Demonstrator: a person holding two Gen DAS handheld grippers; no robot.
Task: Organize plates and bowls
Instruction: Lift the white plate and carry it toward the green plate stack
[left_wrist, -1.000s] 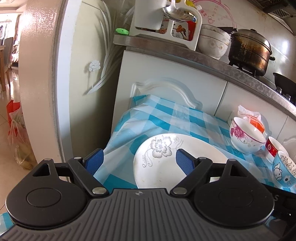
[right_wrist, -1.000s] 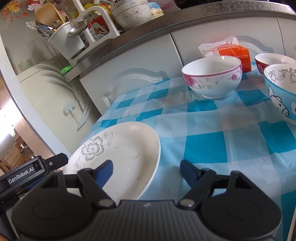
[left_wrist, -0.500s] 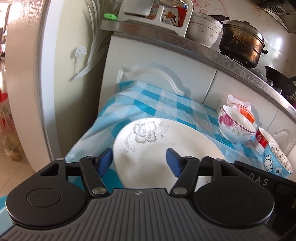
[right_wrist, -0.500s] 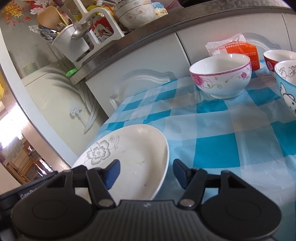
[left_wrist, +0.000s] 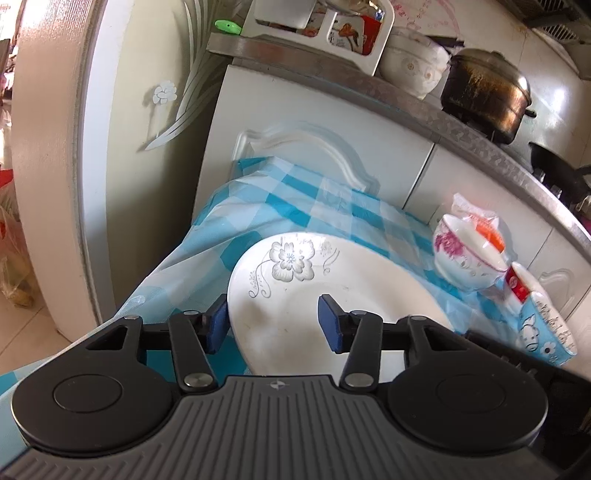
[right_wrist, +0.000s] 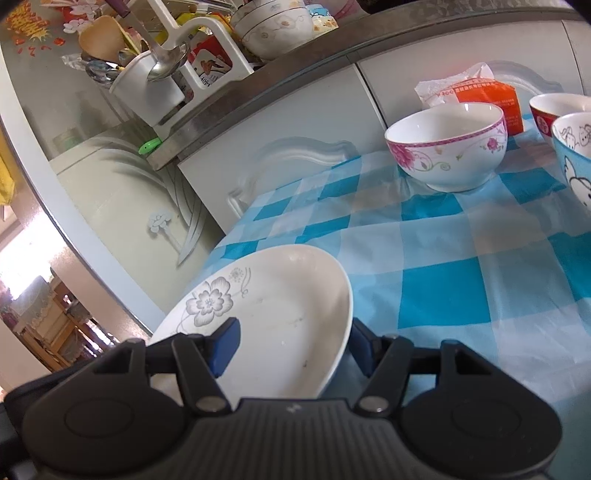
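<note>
The plate (left_wrist: 332, 295) lay on the checked cloth (right_wrist: 443, 258) at the counter's near left corner, its rim inside both tools. The left tool (left_wrist: 275, 325) straddled the plate's left edge, jaws partly open, gripping nothing; the right tool (right_wrist: 291, 343) straddled the right edge the same way. This looked like the grasping step: next, both should close on the rim and lift level. Compared with a second earlier, both tools had moved forward and their jaws had narrowed. The bowls (right_wrist: 447, 147) stood well apart, farther back.
</note>
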